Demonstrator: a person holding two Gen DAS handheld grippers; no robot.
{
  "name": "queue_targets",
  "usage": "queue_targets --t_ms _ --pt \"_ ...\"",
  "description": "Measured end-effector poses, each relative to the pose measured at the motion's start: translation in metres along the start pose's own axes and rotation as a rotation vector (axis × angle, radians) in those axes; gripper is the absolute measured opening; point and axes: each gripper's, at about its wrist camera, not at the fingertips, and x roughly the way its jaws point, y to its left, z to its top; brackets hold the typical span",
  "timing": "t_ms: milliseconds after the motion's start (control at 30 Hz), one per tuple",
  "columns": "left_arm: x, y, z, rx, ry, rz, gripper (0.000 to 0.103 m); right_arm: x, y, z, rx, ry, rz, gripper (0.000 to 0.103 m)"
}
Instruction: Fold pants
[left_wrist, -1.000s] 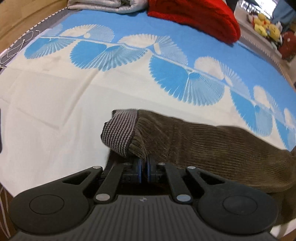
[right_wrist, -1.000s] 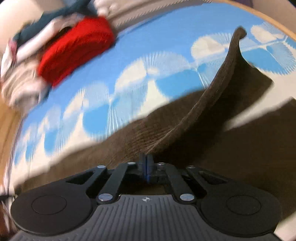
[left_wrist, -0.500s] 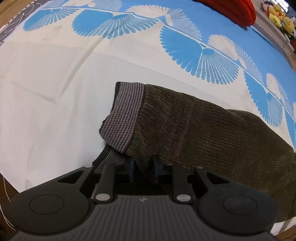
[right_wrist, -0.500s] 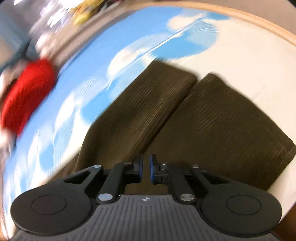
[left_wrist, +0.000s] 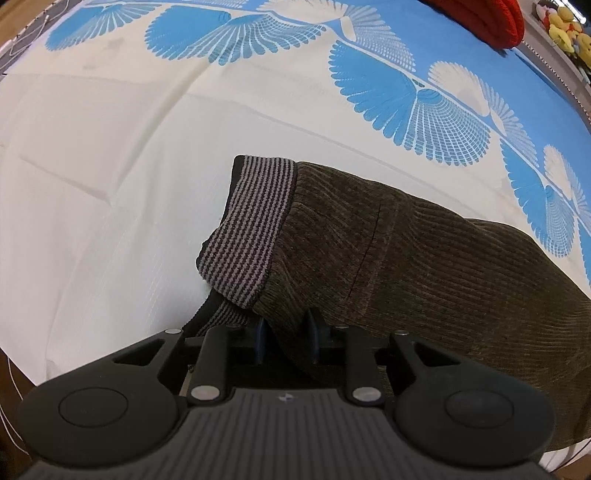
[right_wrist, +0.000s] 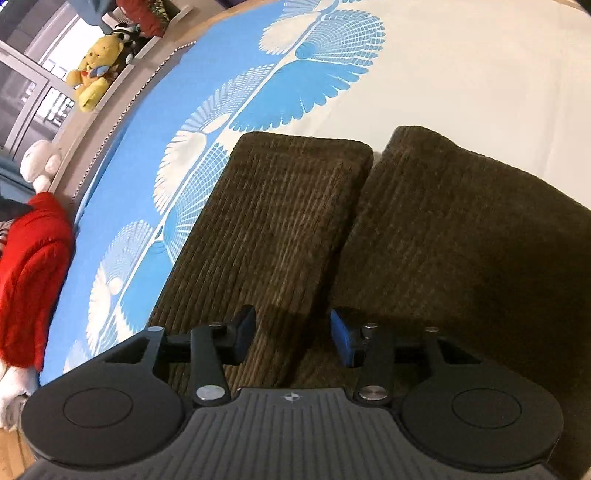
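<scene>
Under me lies a bedsheet (left_wrist: 110, 184), cream near me and blue with pale fan shapes farther off. A red sweater (right_wrist: 33, 266) sits at its edge, with a yellow teddy bear (right_wrist: 96, 79) and a white plush toy (right_wrist: 40, 162) on the ledge beyond.

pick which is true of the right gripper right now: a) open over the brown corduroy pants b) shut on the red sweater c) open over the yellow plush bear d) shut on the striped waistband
a: the right gripper has its jaws spread wide, with the two legs of the brown corduroy pants lying folded on the bedsheet beneath and ahead of it, and no fabric pinched between the fingers.
</scene>
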Motion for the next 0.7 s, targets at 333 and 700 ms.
queue_targets --t_ms 333,700 --pt "-0.038 -0.001 -0.001 0.003 -0.153 -0.076 0.006 -0.081 0.028 0.013 -0.07 -0.188 0.107 0.008" --pt "-0.037 0.02 -0.036 0.161 -0.017 -0.046 0.006 -0.135 -0.087 -0.035 0.012 0.073 -0.167 0.002"
